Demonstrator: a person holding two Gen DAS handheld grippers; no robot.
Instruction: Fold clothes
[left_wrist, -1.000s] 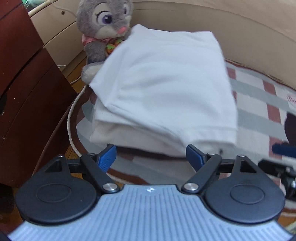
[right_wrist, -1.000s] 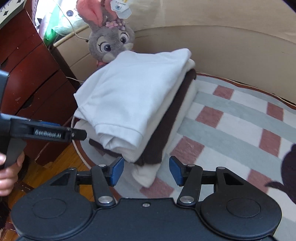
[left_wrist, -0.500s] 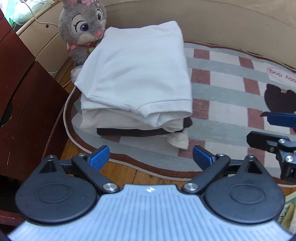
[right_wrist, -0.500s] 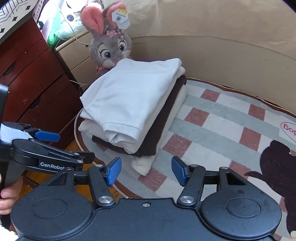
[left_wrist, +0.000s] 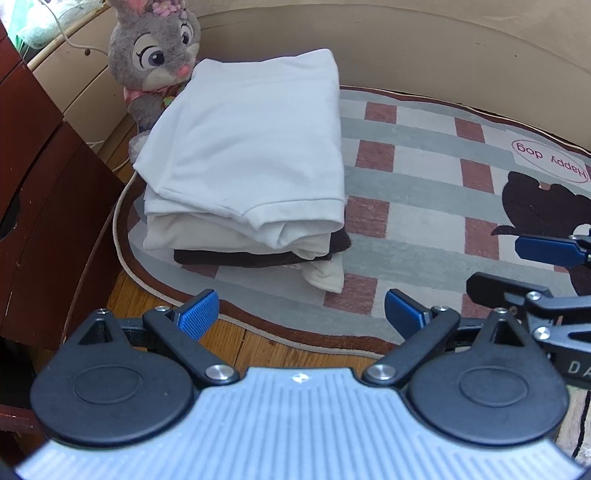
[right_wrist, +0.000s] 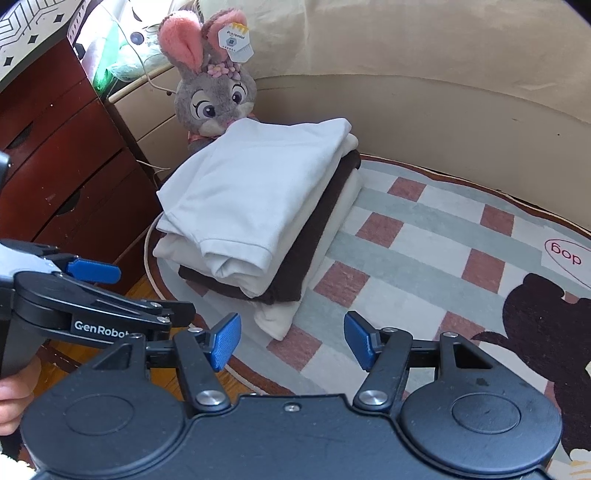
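A stack of folded clothes rests on the rug's left end. A white shirt (left_wrist: 251, 147) lies on top, over a cream piece (left_wrist: 184, 236), a dark brown one (left_wrist: 229, 258) and another cream one. My left gripper (left_wrist: 301, 310) hangs open, short of the stack's near edge, with nothing between its blue pads. In the right wrist view the same stack (right_wrist: 258, 192) lies ahead of my right gripper (right_wrist: 291, 338), which is open and empty. The left gripper (right_wrist: 92, 269) shows at that view's left edge, held by a hand (right_wrist: 14, 398).
A grey plush rabbit (right_wrist: 214, 99) sits behind the stack against a beige wall panel (left_wrist: 443, 55). A dark red wooden dresser (right_wrist: 55, 158) stands at the left. The checked rug (left_wrist: 424, 206) with a dog picture stretches to the right over the wooden floor (left_wrist: 258, 347).
Both grippers have drawn back and up from the stack, which now looks smaller and farther off. The left jaws have spread wider. The white shirt stays on top of the pile.
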